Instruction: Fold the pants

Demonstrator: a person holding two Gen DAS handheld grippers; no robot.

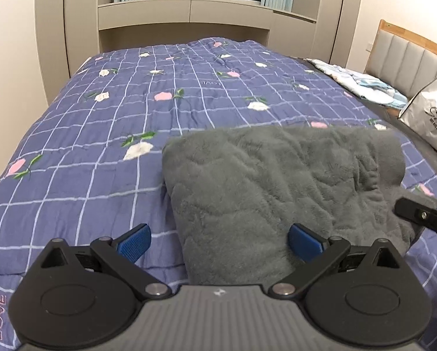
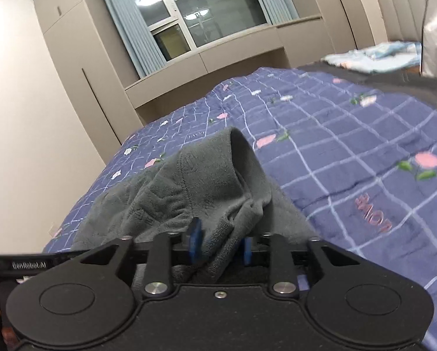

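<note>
The grey fleece pants point(image 1: 276, 187) lie folded in a thick bundle on the blue checked quilt point(image 1: 130, 111). My left gripper point(image 1: 218, 241) is open and empty, its blue pads either side of the bundle's near left edge. My right gripper point(image 2: 219, 245) is shut on a bunched edge of the pants point(image 2: 195, 187) and holds it lifted off the quilt point(image 2: 350, 134). A black part of the right gripper shows at the right edge of the left wrist view point(image 1: 420, 215).
A light blue folded cloth point(image 1: 358, 82) and a silver bag point(image 1: 431, 114) lie at the bed's right by the padded headboard point(image 1: 414, 55). Beige wardrobes point(image 1: 72, 29) and a window point(image 2: 195, 14) stand beyond the bed's far side.
</note>
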